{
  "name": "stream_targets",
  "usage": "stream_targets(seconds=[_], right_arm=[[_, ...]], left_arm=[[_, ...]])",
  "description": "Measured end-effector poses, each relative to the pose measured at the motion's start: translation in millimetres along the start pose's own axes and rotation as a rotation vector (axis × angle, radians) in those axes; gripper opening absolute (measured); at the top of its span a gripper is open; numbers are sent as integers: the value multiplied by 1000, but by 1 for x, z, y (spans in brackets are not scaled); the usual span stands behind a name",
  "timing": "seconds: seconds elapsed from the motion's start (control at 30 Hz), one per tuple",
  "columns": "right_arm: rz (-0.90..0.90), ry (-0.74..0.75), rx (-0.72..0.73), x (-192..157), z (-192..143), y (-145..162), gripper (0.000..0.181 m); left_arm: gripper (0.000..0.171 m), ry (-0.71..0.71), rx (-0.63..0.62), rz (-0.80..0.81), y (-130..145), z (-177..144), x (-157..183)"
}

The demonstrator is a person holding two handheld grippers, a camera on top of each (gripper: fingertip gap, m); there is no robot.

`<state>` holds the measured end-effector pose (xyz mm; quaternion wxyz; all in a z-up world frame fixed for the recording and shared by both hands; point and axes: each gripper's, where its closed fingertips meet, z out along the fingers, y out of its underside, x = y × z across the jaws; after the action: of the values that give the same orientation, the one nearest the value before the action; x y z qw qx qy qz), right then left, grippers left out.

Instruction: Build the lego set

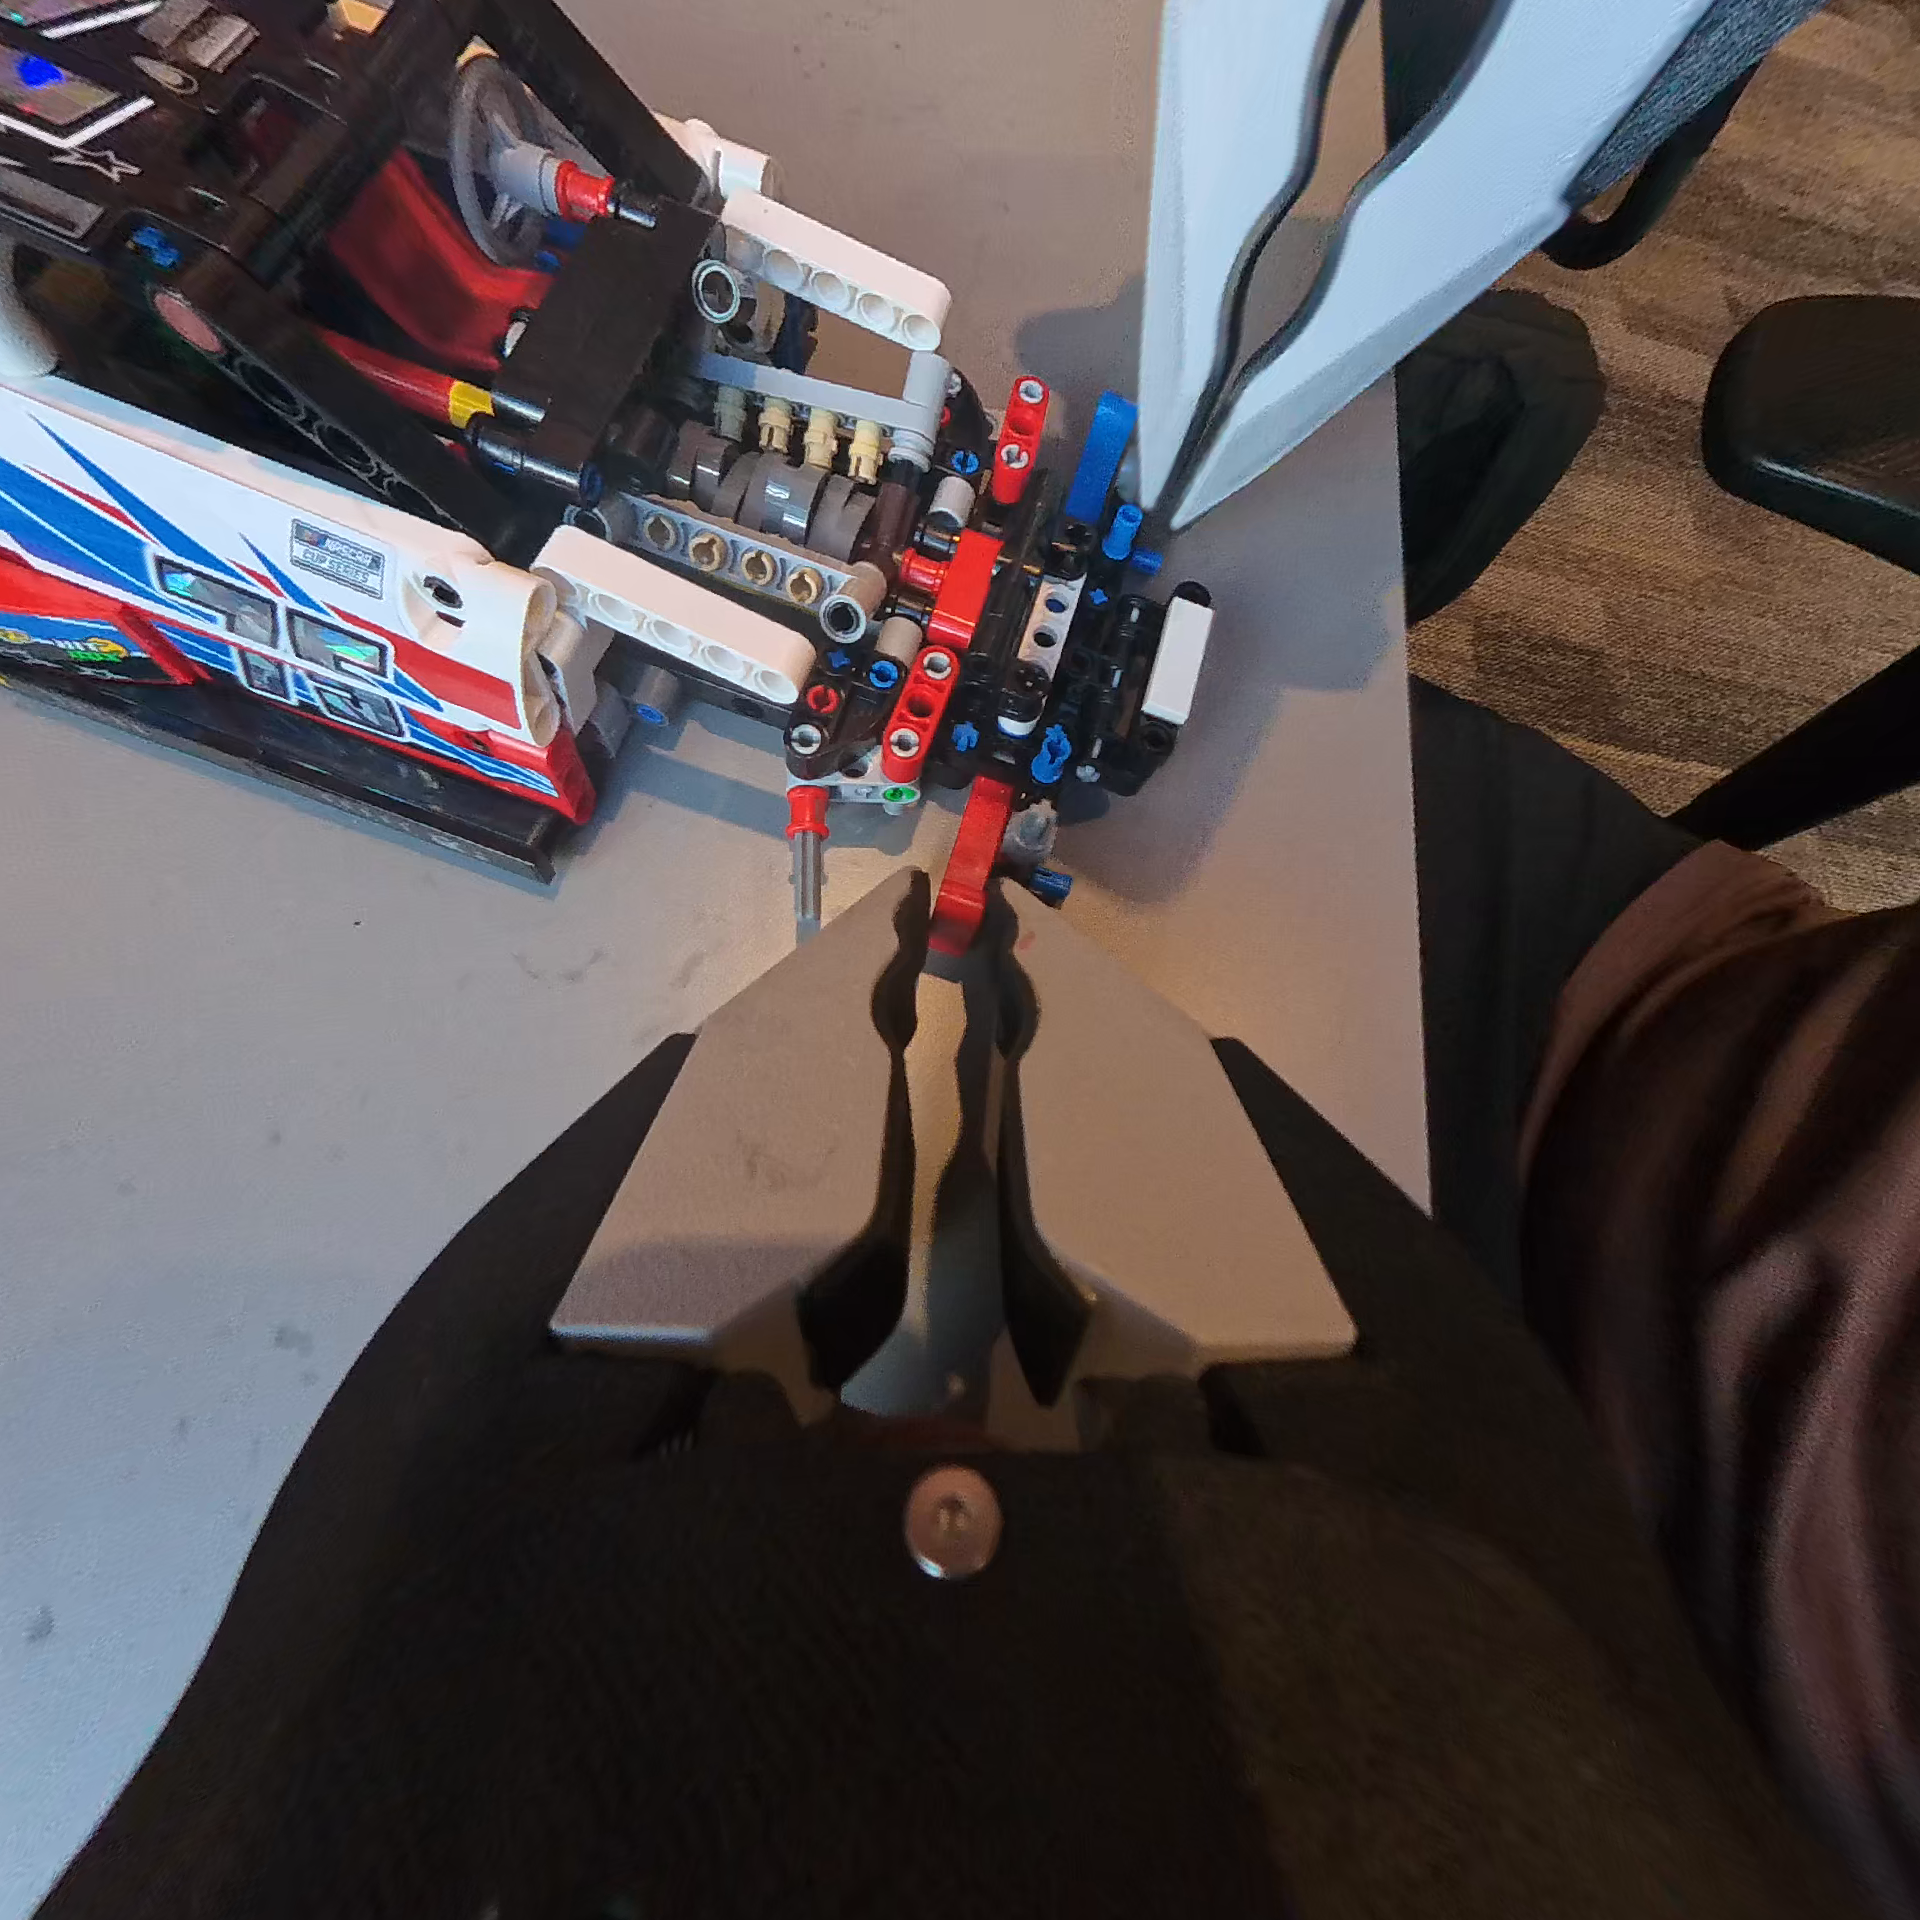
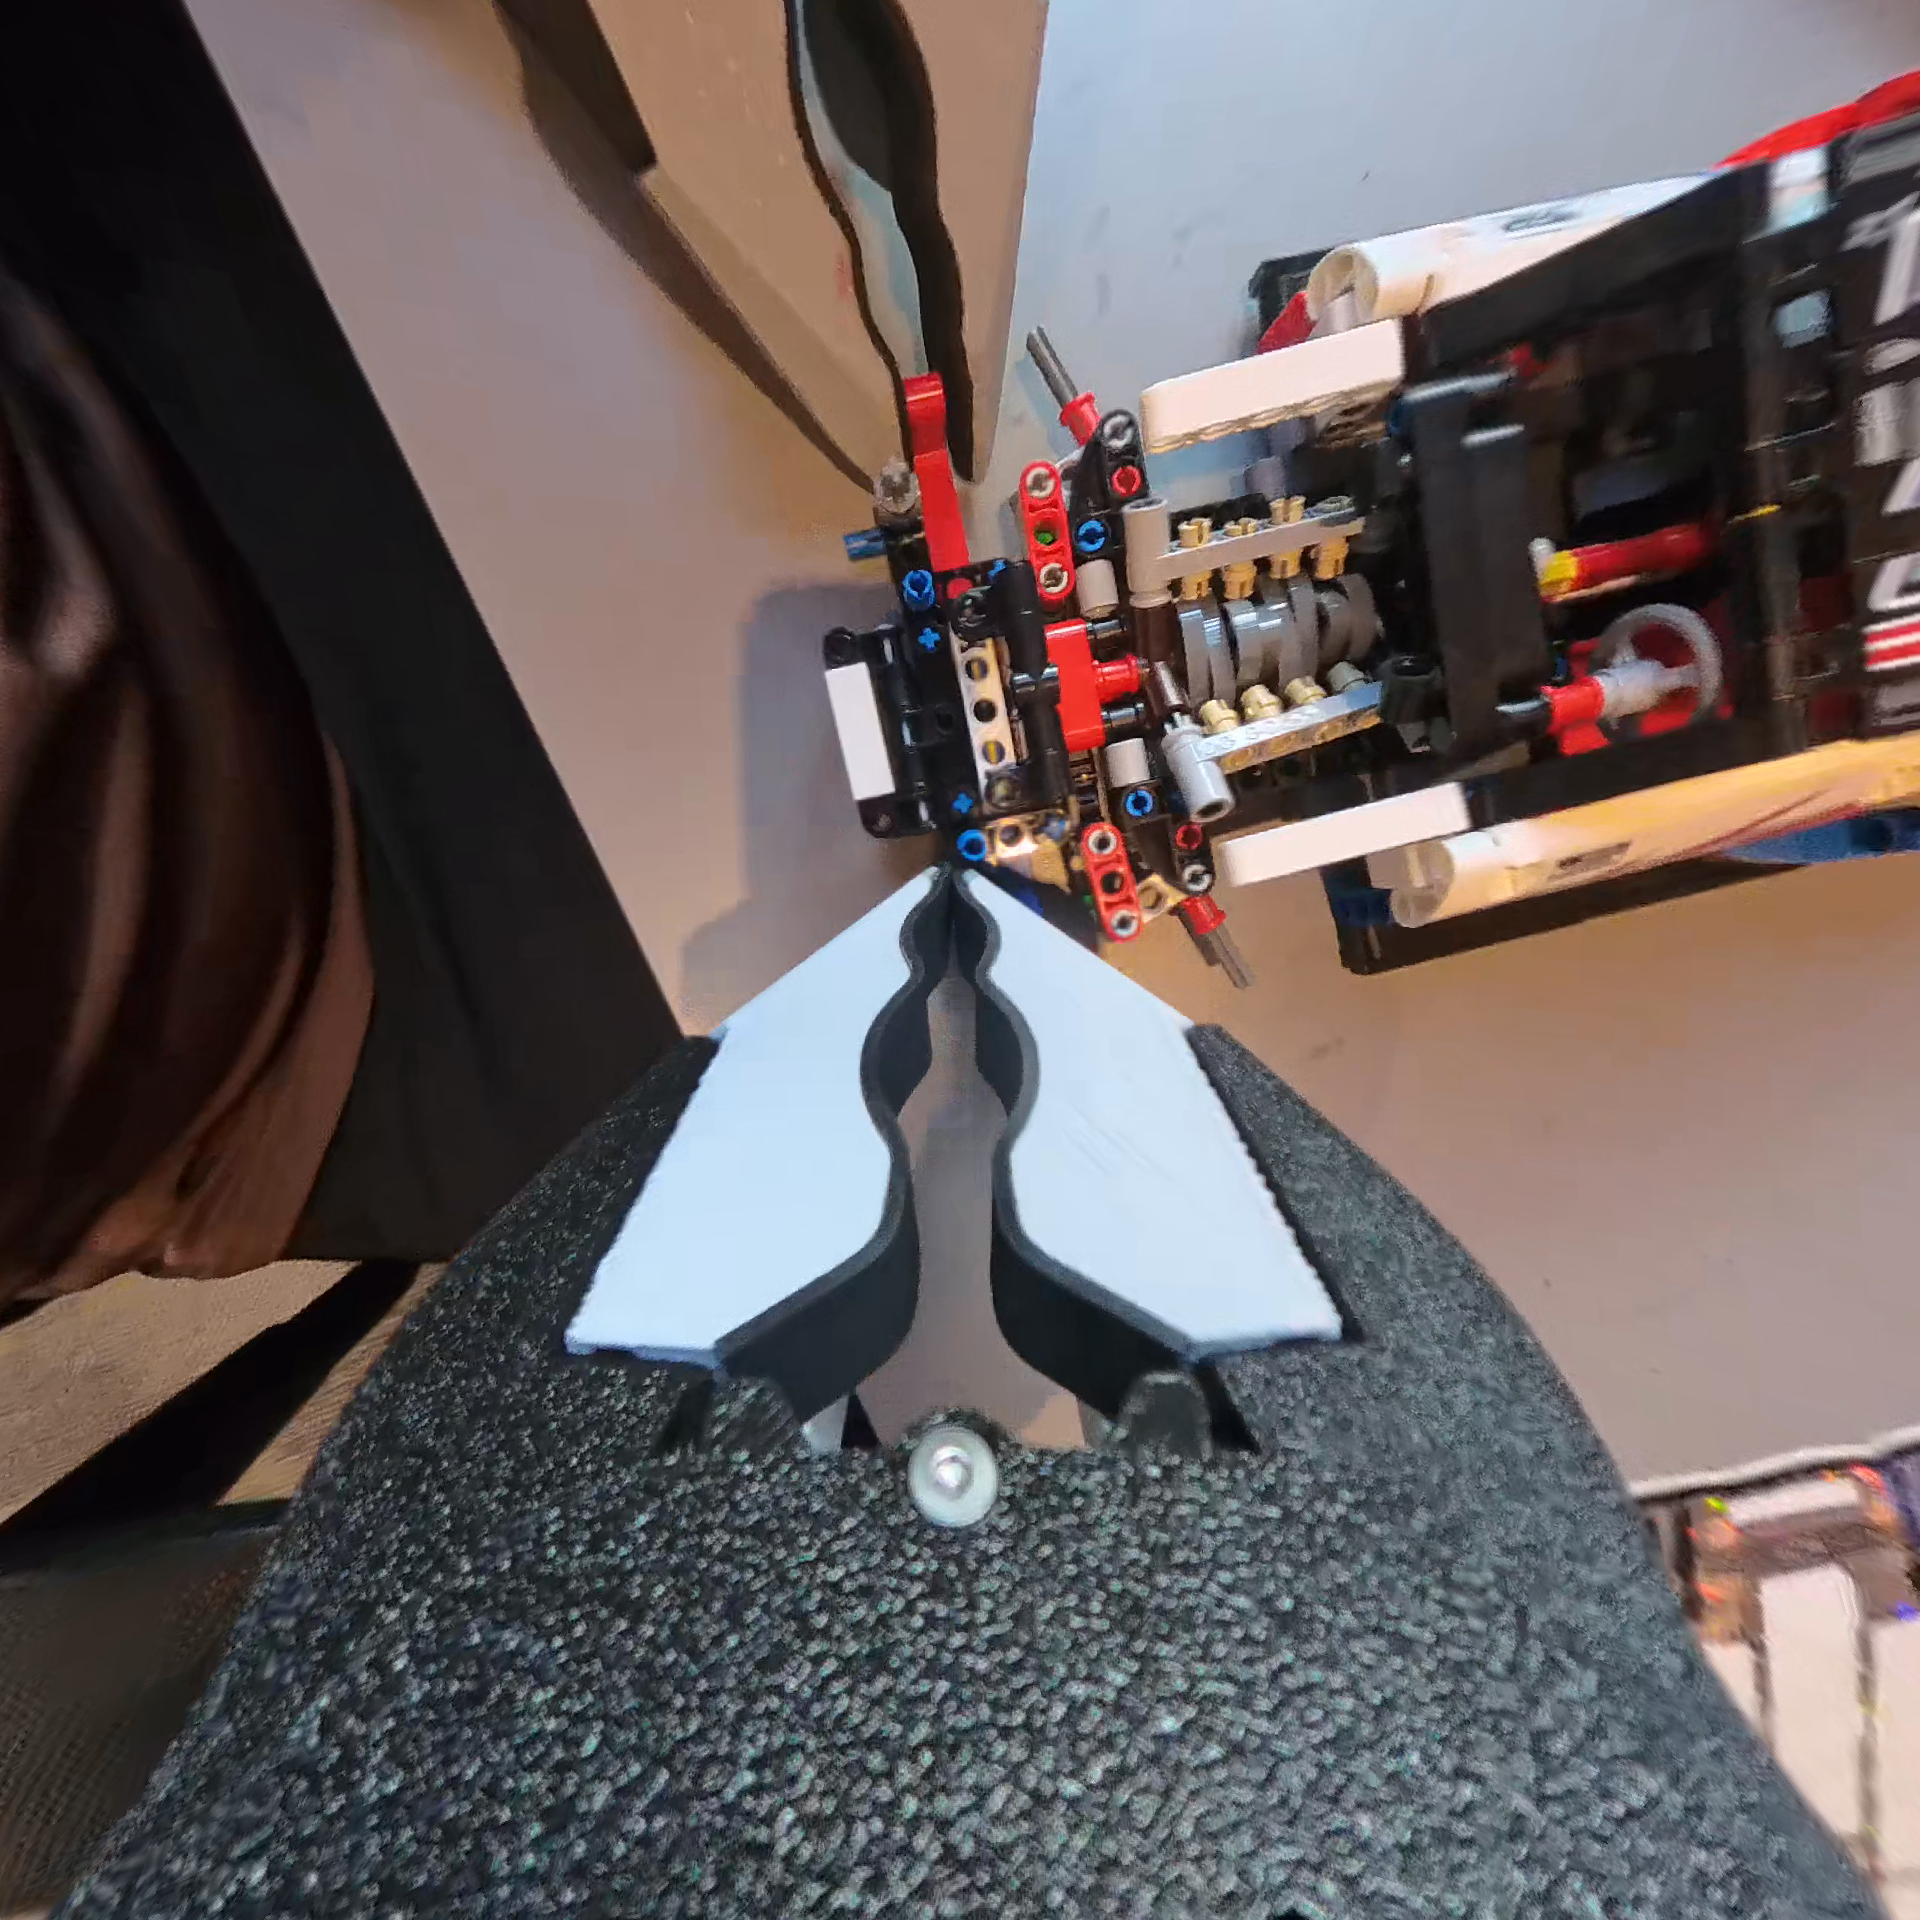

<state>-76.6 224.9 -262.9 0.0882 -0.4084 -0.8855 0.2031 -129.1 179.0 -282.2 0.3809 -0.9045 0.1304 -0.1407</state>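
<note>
Left gripper [image 1: 961,914] clenched on red liftarm [image 1: 977,847], 6 o'clock of car chassis [image 1: 997,644]; right gripper [image 2: 951,883] pinched shut, holding blue liftarm [image 1: 1101,447], 12 o'clock. Step: fitting front-end arms. Next: press home squarely.

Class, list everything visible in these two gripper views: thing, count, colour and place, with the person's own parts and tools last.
Lego car: one, part-built, black, white, red and blue, lying on the table, its open front end between the two grippers.
Red liftarm: one, red, sticking out of the car's front, its end between the left gripper's fingers.
Blue liftarm: one, blue, at the car's front by the right gripper's tips.
Table: one, grey.
Chair: one, black, on the carpet beyond the table edge.
Left gripper: one, grey fingers, black body.
Right gripper: one, pale blue fingers, tips together.
Person's clothing: dark brown, beside the table.
</note>
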Motion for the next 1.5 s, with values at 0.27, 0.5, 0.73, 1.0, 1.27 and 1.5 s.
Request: stream_targets(seconds=[0.27,0.5,0.73,1.0,1.27,1.5], right_arm=[[-227,194,-93,-1,7,-10,0],[-181,195,-189,2,14,-7,0],[-66,20,-160,4,17,-11,0],[13,69,-67,2,15,-14,0],[171,236,295,10,-76,-29,42],[265,293,336,13,-41,19,33]], left_arm=[[7,-5,1,6,0,0,0],[7,-11,1,13,0,0,1],[7,-14,2,-28,0,0,-4],[7,0,4,-26,0,0,-2],[7,14,3,-32,0,-1,-1],[14,60,1,-48,0,0,3]])
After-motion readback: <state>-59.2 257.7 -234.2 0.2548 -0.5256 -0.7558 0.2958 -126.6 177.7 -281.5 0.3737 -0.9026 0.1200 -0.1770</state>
